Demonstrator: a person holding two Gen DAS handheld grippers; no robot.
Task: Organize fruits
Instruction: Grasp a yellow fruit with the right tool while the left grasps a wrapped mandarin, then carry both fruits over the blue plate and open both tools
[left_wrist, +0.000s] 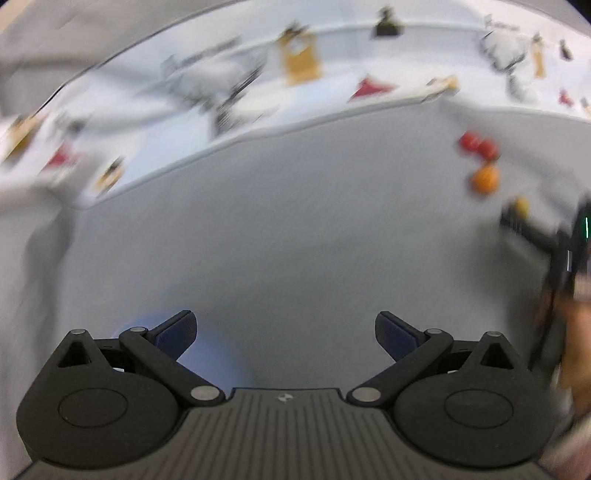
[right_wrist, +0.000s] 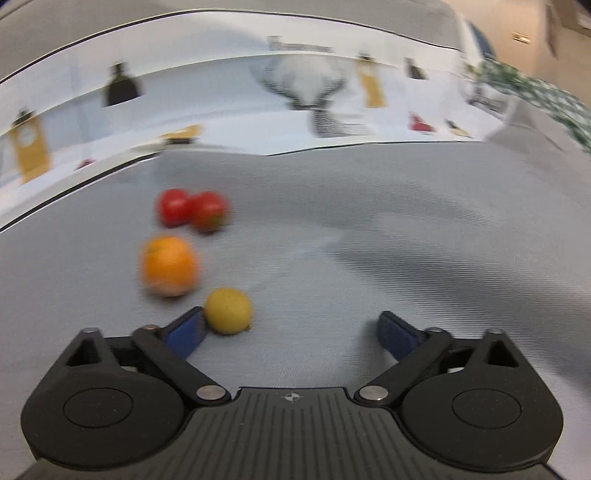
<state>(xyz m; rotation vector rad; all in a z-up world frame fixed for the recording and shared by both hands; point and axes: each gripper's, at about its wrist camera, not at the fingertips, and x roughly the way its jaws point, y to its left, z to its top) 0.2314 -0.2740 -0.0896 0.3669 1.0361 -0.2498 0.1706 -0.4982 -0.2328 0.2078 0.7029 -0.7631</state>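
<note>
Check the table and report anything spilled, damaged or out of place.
Nothing stands out. Two red fruits, an orange and a yellow fruit sit loose on the grey cloth, none visibly damaged or spilled. Motion blur hides fine detail.

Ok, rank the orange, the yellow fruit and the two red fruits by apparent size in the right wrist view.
1. orange
2. yellow fruit, though it is nearest the camera
3. two red fruits, alike, and farthest away, so unsure
</note>
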